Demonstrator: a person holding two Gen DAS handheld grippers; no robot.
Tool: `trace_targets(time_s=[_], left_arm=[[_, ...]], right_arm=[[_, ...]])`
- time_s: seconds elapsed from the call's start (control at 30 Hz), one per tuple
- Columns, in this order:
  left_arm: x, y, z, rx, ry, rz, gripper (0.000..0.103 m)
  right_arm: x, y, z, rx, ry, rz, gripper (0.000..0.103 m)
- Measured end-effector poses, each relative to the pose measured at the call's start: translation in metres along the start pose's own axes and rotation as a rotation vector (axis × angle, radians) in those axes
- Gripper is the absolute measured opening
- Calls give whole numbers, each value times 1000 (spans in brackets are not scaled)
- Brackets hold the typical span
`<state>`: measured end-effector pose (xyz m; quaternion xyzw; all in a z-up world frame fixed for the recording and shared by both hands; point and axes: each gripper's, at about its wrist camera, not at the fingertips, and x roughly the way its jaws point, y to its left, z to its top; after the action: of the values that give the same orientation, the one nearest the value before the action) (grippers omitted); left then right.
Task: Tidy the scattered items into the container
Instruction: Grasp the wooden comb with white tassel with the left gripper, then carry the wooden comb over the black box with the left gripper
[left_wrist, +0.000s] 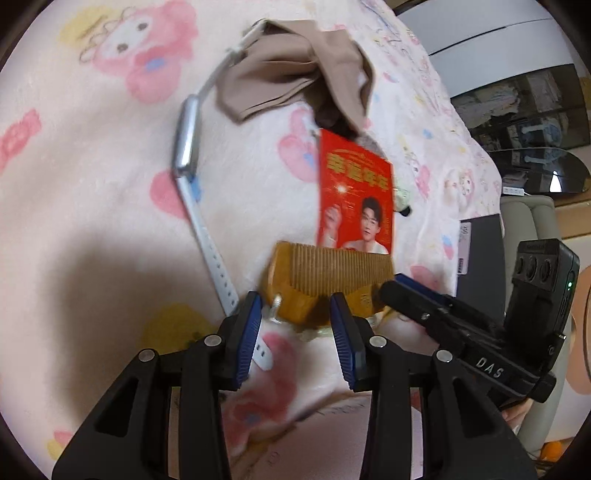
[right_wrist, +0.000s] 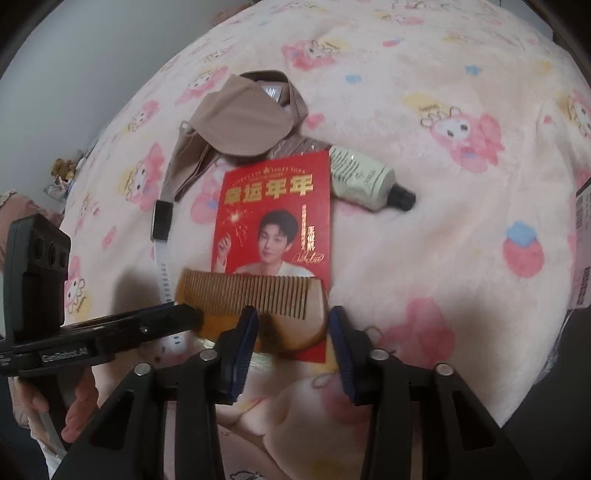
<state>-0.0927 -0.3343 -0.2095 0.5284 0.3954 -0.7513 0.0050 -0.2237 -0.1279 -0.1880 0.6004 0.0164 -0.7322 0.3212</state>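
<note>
Right claw is seen unclenched, its pads set apart over the right half of the wooden comb. The comb's back runs on behind the left pad, so nothing is judged to be clamped. Left claw is likewise released over the comb's other half, and no pad is seen pressing.

The comb is laid flat across the lower part of the red card, near the middle of the plush blanket. It is judged light and stiff, with a smooth, glossy amber back that may slip. The thin teeth are likely to snap if squeezed, so hold is best taken across the solid back. The soft pile beneath should yield enough for a pad to be slid under.

The card is judged thin and flexible, and hard to lift unless it is taken by an edge. Just beside its left edge a watch with a pale strap is laid. Beyond it, beige face masks are heaped, soft and nearly weightless. A pale green tube with a black cap is set at the card's far right corner.

No container can be identified with certainty. A dark grey labelled thing is seen at the blanket's right edge, but its inside is not shown.
</note>
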Motion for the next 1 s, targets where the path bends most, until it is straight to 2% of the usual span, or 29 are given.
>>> trace_targets(time_s=[0.07, 0.2, 0.33, 0.53, 0.73, 0.9, 1.0], left_arm=[[-11, -10, -4, 29, -21, 1, 39], [-39, -36, -15, 92, -70, 2, 39], [-65, -74, -28, 178, -114, -3, 39], [-83, -143, -47, 340, -144, -4, 39], [-59, -229, -63, 490, -84, -58, 37], [-20, -316, -76, 635, -20, -119, 36], [6, -362, -82, 684, 14, -164, 36]], right_arm=[[-12, 8, -6, -21, -24, 19, 33], [-48, 20, -12, -45, -91, 4, 33], [-88, 20, -18, -23, -160, 34, 33], [-152, 5, -52, 44, -260, 66, 33], [-220, -46, -87, 128, -377, -2, 33], [-274, -112, -111, 234, -469, -77, 33], [-299, -153, -119, 296, -512, -127, 33]])
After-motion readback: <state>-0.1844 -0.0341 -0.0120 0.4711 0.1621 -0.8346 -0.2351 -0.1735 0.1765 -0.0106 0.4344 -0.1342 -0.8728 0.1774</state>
